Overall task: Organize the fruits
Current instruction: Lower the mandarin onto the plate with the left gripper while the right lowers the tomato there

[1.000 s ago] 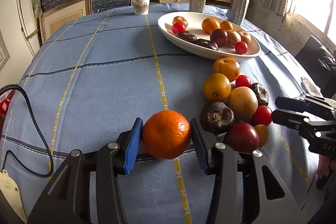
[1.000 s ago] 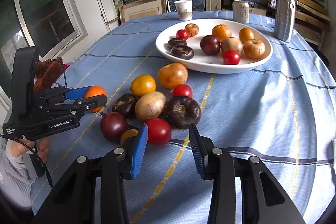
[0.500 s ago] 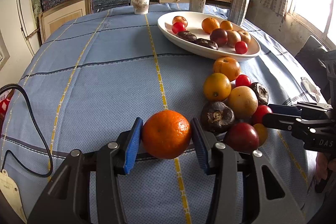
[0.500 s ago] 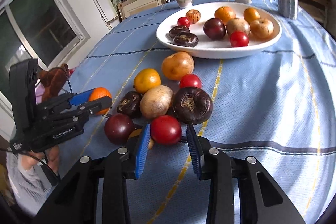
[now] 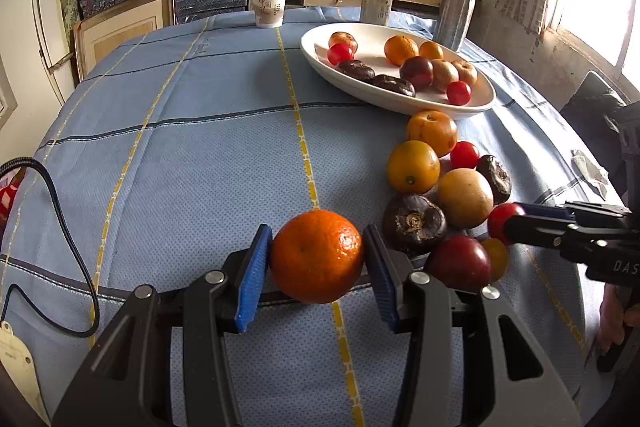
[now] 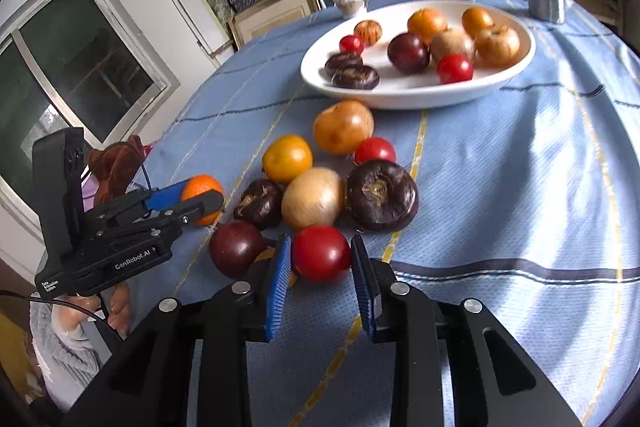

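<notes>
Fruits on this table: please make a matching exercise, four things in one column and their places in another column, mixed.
Things:
1. tangerine
2. red tomato
3. paper cup
4. two dark chestnuts

Places:
A. inside the white dish
B. in the left gripper
C. far edge of the table
D. in the right gripper

Pairs: 1-B, 2-D, 3-C, 4-A

left tongs (image 5: 317, 259) clamp orange (image 5: 317, 255); right tongs (image 5: 516, 223) grip red tomato (image 5: 498, 217) beside fruit pile.

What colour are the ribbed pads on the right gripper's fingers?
Blue pads, against black fingers; clearest in the right wrist view.
</notes>
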`<state>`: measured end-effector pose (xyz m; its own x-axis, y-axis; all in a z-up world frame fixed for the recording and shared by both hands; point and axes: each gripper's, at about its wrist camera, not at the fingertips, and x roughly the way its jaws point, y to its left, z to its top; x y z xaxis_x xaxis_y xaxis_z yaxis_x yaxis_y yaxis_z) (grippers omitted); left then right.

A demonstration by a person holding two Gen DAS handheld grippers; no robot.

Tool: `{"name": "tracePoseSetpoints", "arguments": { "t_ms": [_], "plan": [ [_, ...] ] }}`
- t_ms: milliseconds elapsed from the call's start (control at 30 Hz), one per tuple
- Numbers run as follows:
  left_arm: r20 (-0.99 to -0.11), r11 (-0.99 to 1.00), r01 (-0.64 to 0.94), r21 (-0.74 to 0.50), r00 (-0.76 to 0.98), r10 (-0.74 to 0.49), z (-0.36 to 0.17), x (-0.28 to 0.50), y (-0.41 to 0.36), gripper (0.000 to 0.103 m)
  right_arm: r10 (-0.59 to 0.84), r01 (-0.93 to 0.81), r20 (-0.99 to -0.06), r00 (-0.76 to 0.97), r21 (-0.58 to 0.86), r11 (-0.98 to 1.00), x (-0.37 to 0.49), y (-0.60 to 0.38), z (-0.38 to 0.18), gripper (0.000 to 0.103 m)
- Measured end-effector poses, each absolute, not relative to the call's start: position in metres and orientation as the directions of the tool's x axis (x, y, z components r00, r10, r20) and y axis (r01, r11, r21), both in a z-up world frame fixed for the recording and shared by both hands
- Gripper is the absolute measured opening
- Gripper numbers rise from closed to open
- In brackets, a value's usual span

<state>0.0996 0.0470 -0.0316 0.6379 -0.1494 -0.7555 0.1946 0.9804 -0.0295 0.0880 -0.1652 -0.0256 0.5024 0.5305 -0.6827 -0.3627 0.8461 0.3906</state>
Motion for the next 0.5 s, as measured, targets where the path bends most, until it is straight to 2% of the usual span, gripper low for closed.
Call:
{"name": "tracePoseSetpoints", "arguments": {
  "t_ms": [233, 500],
  "plan": [
    [-0.732, 0.983, 0.182, -0.032, 0.665, -0.147, -0.025, 0.096, 0.051, 0.046, 0.505, -0.368, -0.638, 0.581, 0.348, 0.862, 0.074, -0.177, -0.012, 0.031],
    [-0.705, 0.983, 0.183, -0.015, 0.695, -0.141, 0.008, 0.107, 0.045, 0.046, 0.462, -0.35, -0.581, 0.67, 0.302, 0.887, 0.074, -0.207, 0.024, 0.031]
  ]
}}
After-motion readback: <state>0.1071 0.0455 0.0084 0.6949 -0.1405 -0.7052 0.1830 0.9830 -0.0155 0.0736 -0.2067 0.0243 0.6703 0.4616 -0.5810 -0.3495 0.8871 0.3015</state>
